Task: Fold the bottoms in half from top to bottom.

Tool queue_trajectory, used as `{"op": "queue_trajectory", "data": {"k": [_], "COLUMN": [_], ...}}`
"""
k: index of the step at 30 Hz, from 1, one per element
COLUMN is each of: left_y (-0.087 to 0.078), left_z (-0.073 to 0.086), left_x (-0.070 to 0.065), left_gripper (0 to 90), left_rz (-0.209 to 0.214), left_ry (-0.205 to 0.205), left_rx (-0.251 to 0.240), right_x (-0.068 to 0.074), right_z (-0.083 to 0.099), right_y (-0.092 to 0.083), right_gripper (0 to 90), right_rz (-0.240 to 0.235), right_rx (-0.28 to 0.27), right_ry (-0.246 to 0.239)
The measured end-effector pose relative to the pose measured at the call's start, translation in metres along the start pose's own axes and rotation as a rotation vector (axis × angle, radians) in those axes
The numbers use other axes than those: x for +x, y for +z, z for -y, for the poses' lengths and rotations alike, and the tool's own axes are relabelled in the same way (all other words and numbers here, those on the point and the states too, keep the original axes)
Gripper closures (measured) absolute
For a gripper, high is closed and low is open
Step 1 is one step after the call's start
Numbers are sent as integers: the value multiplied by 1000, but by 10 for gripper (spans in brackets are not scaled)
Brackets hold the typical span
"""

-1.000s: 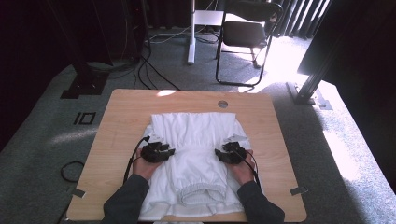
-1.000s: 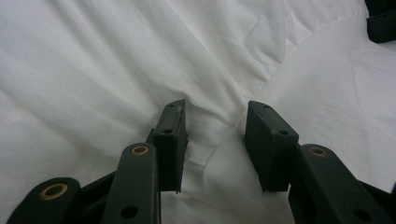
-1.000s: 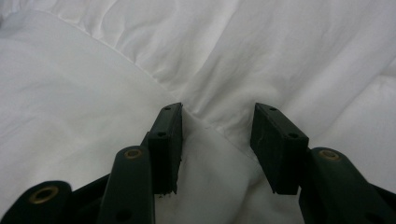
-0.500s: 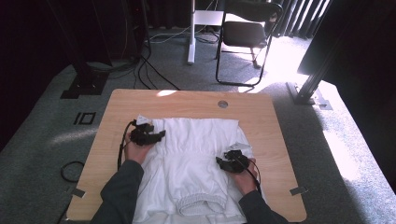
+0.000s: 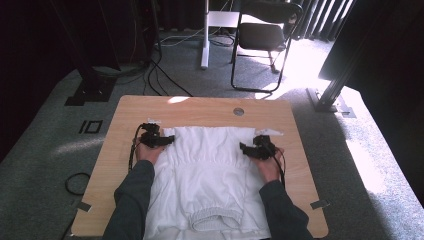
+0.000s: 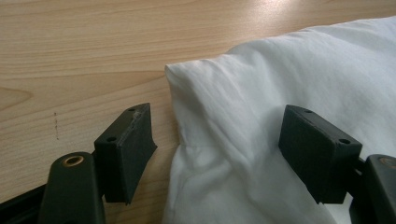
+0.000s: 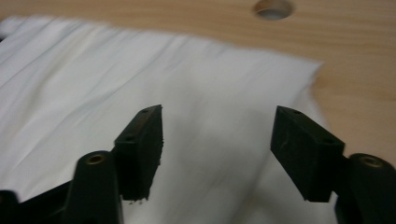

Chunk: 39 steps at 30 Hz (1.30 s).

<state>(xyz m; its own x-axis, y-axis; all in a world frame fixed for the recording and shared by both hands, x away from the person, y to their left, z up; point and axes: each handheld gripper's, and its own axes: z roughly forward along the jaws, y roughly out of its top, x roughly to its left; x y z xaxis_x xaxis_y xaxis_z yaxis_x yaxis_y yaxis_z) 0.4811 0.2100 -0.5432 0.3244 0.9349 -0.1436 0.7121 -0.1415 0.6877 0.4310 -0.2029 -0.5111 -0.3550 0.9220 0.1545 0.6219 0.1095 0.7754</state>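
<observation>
A white garment (image 5: 207,170) with an elastic waistband lies spread on the wooden table (image 5: 200,107), waistband toward the person. My left gripper (image 5: 159,140) is open at the garment's far left corner; in the left gripper view its jaws straddle the cloth edge (image 6: 219,116), one jaw over bare wood, one over fabric. My right gripper (image 5: 252,149) is open at the far right corner, and in the right gripper view the cloth (image 7: 140,93) lies under its spread jaws, nothing pinched.
A round cable hole (image 5: 238,111) sits in the table beyond the garment, also the hole (image 7: 273,7) in the right gripper view. A folding chair (image 5: 265,35) and floor cables (image 5: 150,75) stand beyond the table's far edge.
Both grippers moved away from the person to the garment's far corners, the left first, then the right. The garment's far edge now lies spread wider and flatter.
</observation>
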Motion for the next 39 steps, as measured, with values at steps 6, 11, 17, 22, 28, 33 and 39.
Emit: {"op": "queue_trajectory", "data": {"k": [6,11,17,22,28,33,39], "left_y": [0,-1,-3,-4,-20,-41,-65], "left_z": [1,2,1,-1,-19,-47,-75], "left_x": [0,-4,-7,-1,8,4,3], "left_gripper": [248,268,479,830,852,853,854], "left_rz": [1,34,82,140,166,150,166], "left_ry": [11,23,40,-8,-52,-25,-28], "left_rx": [-1,5,28,51,-22,-97,-212], "right_x": [-26,-31,-20,-25,-27,-21,-19], "right_z": [-22,-16,-15,-17,-33,-65,-96], "right_y": [48,69,72,69,56,37,14], "right_gripper": [270,265,535,803,815,815,816], "right_rz": [73,88,76,10,30,36,44], "right_rx": [85,136,134,153,81,-4,-112], "right_ry": [86,125,23,98,68,24,7]}}
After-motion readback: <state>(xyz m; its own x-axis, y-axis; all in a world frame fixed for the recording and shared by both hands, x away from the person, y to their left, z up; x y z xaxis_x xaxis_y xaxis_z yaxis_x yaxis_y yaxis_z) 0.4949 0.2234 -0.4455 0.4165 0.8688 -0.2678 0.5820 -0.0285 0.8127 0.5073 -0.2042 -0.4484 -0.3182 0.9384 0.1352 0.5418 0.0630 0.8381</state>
